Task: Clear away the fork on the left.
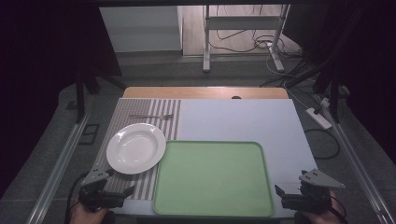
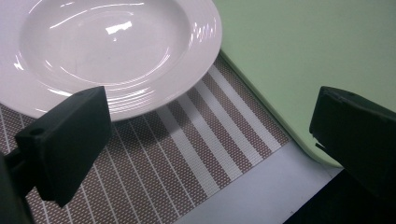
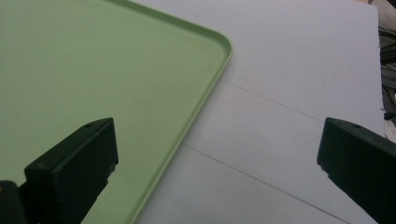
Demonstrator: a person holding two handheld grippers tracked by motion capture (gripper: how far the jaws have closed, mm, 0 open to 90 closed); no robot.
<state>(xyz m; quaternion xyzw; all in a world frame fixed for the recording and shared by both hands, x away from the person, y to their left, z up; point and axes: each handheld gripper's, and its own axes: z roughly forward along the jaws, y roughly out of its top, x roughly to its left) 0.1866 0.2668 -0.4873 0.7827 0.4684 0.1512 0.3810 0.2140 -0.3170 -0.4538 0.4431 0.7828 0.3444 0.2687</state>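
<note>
Plate [image 1: 136, 148] first: from the high view you have a white, deep-rimmed plate lying on the striped placemat [image 1: 144, 112] toward the bench's [image 1: 243, 119] left edge, its right rim just overlapping the left edge of the green tray [image 1: 212, 179]. A fork [image 1: 152, 116] lies on the mat beyond it, near the far edge. Your left tool [image 1: 122, 194] sits at the near-left corner, just short of the plate; your right tool [image 1: 282, 196] sits at the near-right corner, beside the tray's near-right corner. Both are released, jaws spread, nothing held.

From the left gripper view, the plate [image 2: 107, 51] fills the upper left, glossy with bright highlights — expect it to be stiff, fairly heavy for its size, slippery at the glaze, and liable to chip or break if dropped. The left tool [image 2: 205, 140] is wide open, one jaw low over the mat [image 2: 187, 154] right at the plate's near rim, the other over the tray's [image 2: 317, 56] edge. The flat outer rim nearest you looks like the place to pinch, since the bowl slopes away and would slide out of the jaws.

From the right gripper view, the right tool [image 3: 217, 158] is open and empty, straddling the tray's [image 3: 93, 84] raised lip, with bare white bench [image 3: 299, 84] to one side. The tray looks like thin, light plastic — its lip is the only grip.
</note>
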